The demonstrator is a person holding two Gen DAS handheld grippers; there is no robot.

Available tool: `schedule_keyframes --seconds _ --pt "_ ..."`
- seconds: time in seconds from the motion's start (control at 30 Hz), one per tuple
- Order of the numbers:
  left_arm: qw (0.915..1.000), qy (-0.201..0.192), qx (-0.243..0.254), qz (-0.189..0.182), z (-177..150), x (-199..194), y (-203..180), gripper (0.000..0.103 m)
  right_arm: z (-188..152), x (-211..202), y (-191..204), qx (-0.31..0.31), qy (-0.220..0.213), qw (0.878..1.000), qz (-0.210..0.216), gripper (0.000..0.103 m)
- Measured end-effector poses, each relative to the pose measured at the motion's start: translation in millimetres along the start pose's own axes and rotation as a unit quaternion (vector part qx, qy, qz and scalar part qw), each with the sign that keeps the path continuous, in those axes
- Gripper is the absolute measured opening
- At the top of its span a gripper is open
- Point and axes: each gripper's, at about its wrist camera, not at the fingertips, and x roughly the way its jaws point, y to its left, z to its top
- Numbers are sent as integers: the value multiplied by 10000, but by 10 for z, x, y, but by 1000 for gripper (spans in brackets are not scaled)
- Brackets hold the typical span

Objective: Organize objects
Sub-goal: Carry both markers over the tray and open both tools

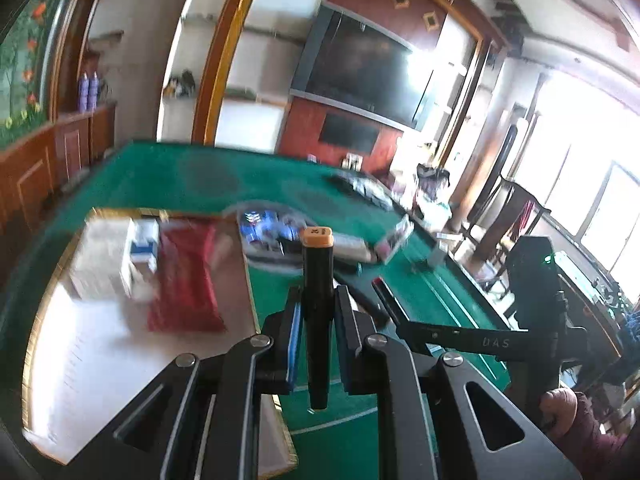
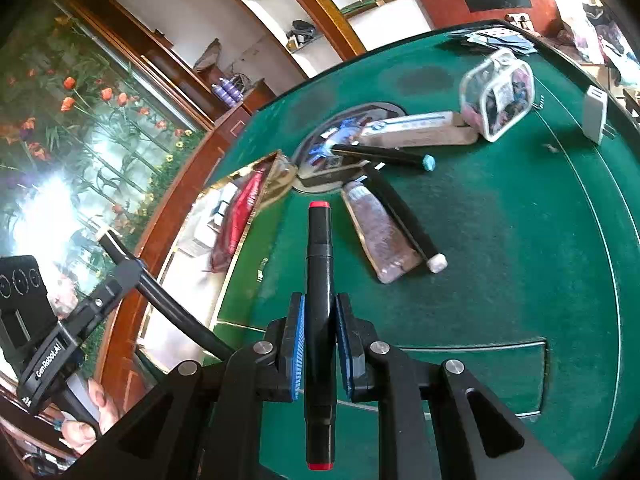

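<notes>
Left tongs (image 1: 318, 312) clamped on orange-capped marker (image 1: 317, 304), right tongs (image 2: 320, 336) clamped on red-capped marker (image 2: 319, 304)

Matt green felt table (image 2: 520, 240); clear glossy plastic pouch (image 2: 498, 94).

A desk (image 2: 520, 240) covered in green felt stands in a wood-panelled room. A large dark screen (image 1: 360, 68) hangs on the reddish wall, flanked by white shelves (image 1: 256, 60) in gold-trimmed arches. A floral mural (image 2: 80, 128) covers one wall, and bright daylight floods through windows (image 1: 592, 184).
</notes>
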Motion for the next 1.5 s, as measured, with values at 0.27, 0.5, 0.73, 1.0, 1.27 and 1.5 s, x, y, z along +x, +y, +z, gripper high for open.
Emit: schedule_keyframes --seconds 0.27,0.5,0.73,1.0,1.27,1.5 --pt "9980 -98 -164 596 64 -244 510 15 237 310 508 -276 211 9986 408 17" --pt "9879 616 -499 1333 68 -16 1170 15 389 848 925 -396 596 9955 625 17" --pt "9703 1330 -845 1837 96 327 1665 15 273 1519 1286 -305 1381 9867 799 17" --pt "9553 1651 -1190 2147 -53 557 1968 15 153 2006 1596 -468 1842 9804 520 17" --pt "9661 1267 -1491 1685 -59 354 1947 67 64 2231 1671 -486 2097 9757 403 21" --pt "9708 355 -1352 1951 34 -5 1591 79 275 1505 1600 -906 1181 9888 85 37"
